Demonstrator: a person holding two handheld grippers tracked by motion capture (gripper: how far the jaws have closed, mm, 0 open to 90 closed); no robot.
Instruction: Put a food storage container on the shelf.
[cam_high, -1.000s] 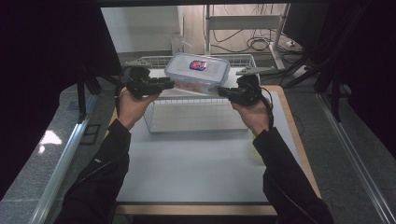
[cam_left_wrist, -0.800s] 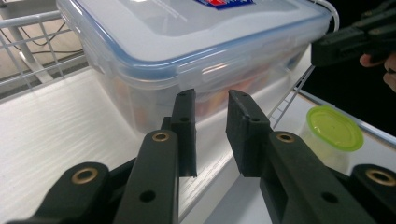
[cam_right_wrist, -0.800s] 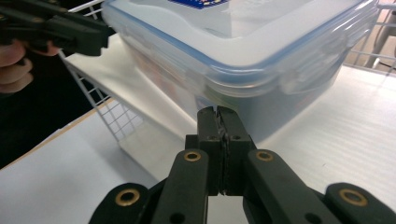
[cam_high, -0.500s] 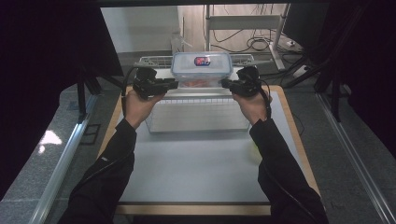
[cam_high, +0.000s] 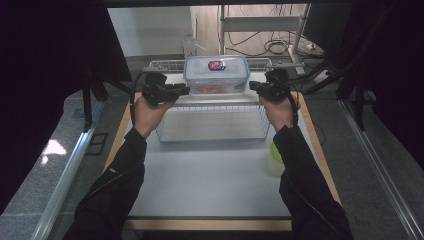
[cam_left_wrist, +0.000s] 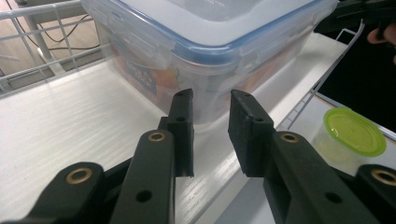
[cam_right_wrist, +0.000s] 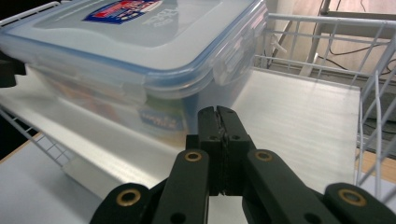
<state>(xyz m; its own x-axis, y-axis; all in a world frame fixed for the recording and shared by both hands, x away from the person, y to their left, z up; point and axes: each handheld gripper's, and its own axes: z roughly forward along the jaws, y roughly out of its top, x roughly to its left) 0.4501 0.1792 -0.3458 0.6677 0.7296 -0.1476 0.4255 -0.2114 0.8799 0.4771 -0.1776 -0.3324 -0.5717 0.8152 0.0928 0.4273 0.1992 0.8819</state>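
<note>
A clear lock-lid container (cam_high: 216, 74) with a blue seal and a red-and-blue label sits on the white top shelf (cam_left_wrist: 70, 116) of a wire rack (cam_high: 210, 122). Orange contents show through its wall. My left gripper (cam_high: 186, 91) is just off the container's left side. In the left gripper view that gripper (cam_left_wrist: 212, 100) has its jaws a little apart, with nothing between them, pointing at the container (cam_left_wrist: 210, 42). My right gripper (cam_high: 252, 86) is beside the container's right side. In the right gripper view that gripper (cam_right_wrist: 218, 112) is shut on nothing, a short way from the container (cam_right_wrist: 130, 51).
A small cup with a green lid (cam_high: 275, 152) stands on the white table to the right of the rack, below my right forearm. The rack's wire walls (cam_right_wrist: 373, 93) rise around the shelf. Dark frames and cables lie beyond the table's far edge.
The container was skewed between both grippers and now sits square on the shelf. My right gripper has drawn away to the right. The left one has stayed put.
</note>
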